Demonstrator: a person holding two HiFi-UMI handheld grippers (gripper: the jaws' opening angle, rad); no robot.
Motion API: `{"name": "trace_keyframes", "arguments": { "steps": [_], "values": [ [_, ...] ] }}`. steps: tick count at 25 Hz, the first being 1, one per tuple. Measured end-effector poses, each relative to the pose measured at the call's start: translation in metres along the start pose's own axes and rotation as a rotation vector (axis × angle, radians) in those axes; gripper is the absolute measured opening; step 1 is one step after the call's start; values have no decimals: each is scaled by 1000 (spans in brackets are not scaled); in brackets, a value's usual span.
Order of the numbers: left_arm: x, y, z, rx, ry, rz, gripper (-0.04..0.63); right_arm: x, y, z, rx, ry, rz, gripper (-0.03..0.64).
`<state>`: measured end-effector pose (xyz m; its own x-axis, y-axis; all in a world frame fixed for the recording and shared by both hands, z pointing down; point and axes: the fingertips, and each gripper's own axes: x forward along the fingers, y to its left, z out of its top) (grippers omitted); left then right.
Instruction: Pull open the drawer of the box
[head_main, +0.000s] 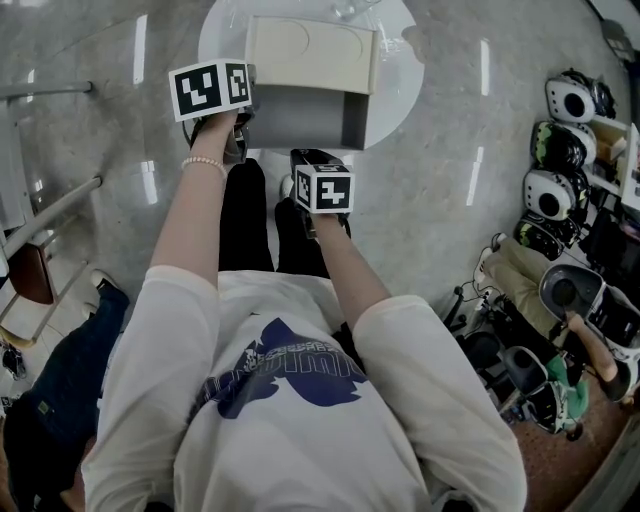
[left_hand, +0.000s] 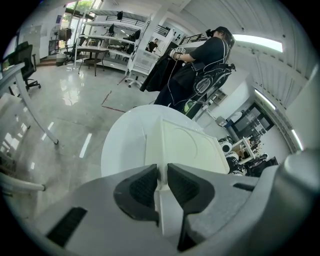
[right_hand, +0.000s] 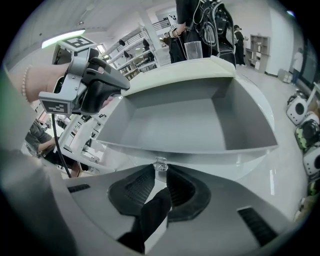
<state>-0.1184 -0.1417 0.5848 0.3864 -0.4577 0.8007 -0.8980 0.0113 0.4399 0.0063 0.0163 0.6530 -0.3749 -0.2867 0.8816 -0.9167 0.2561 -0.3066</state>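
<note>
A cream box (head_main: 310, 45) stands on a round white table (head_main: 400, 80). Its grey drawer (head_main: 300, 115) is pulled out toward me, and it looks empty inside (right_hand: 175, 125). My left gripper (head_main: 238, 125) is at the box's left front corner. In the left gripper view it is shut (left_hand: 161, 182) on a thin cream wall of the box (left_hand: 190, 145). My right gripper (head_main: 312, 160) is at the drawer's front. In the right gripper view a small clear knob (right_hand: 160, 164) sits between its pads (right_hand: 160, 176), which touch it on both sides.
A clear cup (right_hand: 192, 50) stands on the table behind the box. Several helmets and other gear (head_main: 560, 150) lie on the floor at the right. Metal frame legs (head_main: 60, 210) run along the left. A person in black (left_hand: 200, 55) stands beyond the table.
</note>
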Motion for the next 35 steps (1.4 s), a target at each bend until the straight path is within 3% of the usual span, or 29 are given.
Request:
{"name": "trace_keyframes", "arguments": {
  "steps": [2, 5, 9, 13, 16, 21, 26, 29, 33, 35],
  "values": [
    [-1, -3, 0, 2, 0, -1, 74, -4, -2, 0, 23, -13, 22, 76],
    [0, -4, -1, 3, -17, -7, 74, -9, -5, 1, 94, -45, 58, 168],
    [1, -4, -1, 27, -39, -11, 74, -24, -9, -8, 158, -61, 121, 181],
    [-4, -7, -3, 37, -67, -27, 112, -55, -39, -15, 198, -110, 115, 181],
    [-28, -8, 0, 40, -147, -12, 127, -91, -74, -5, 245, -201, 92, 179],
    [-121, -28, -13, 56, -358, 16, 127, -189, -119, 45, 290, -451, 101, 179],
    [-217, -73, -27, 135, -561, 40, 127, -300, -113, 114, 216, -745, 207, 173],
    [-260, -102, -24, 226, -667, 75, 127, -356, -89, 148, 153, -906, 305, 150],
    [-294, -134, -14, 393, -739, 143, 115, -400, -45, 173, 72, -1000, 405, 99],
    [-307, -146, -5, 433, -786, 141, 89, -413, -25, 180, -11, -1041, 368, 50]
  ]
}}
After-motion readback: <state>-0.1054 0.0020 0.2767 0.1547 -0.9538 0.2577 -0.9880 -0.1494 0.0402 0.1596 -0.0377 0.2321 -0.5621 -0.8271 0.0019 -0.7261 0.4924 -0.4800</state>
